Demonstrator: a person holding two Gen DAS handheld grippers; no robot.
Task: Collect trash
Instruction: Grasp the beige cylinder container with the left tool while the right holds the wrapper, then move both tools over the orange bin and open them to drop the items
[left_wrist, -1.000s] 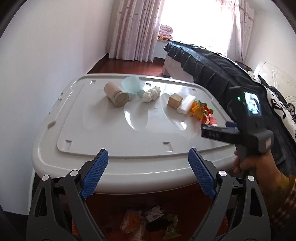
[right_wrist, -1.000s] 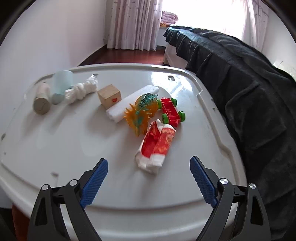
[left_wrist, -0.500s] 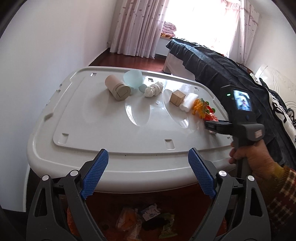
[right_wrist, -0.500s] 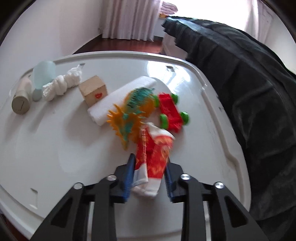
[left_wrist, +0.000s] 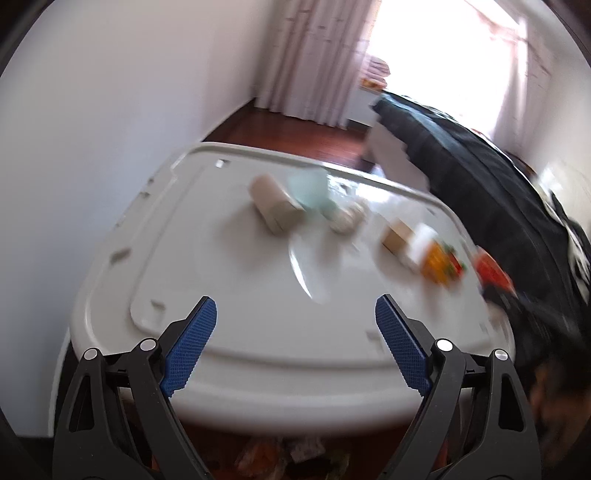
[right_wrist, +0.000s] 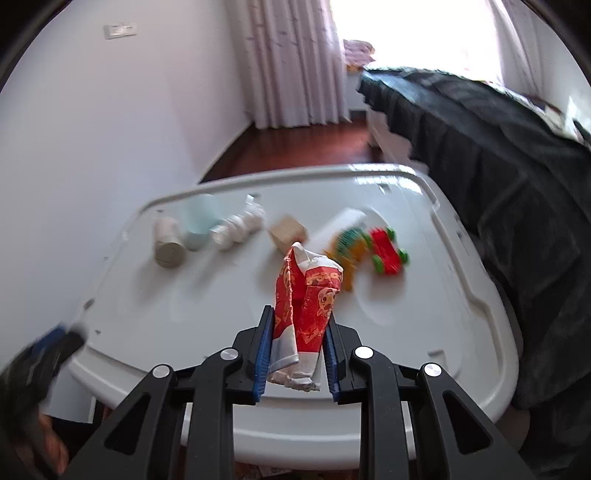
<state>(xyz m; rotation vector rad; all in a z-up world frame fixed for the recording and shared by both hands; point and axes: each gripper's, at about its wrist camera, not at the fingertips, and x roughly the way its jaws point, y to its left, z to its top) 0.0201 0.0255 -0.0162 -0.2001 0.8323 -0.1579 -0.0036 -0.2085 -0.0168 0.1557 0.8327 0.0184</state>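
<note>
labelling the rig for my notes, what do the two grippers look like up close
Both match: the left gripper and right gripper have black skeletal plastic frames with triangular cut-outs, silver round pivot bolts, and fingers faced with blue, finely textured pads. No cables or sleeves show clearly.

The left gripper (left_wrist: 295, 343) has black plastic arms with triangular cut-outs, silver round screws at the joints, and blue fingers (left_wrist: 189, 349) with a fine cross-hatched grip texture. The right gripper (right_wrist: 295, 350) is built the same: black skeletal linkages, four silver screws, thin blue pads (right_wrist: 263, 350) along the inner faces. At the left view's right edge its blurred black body shows
</note>
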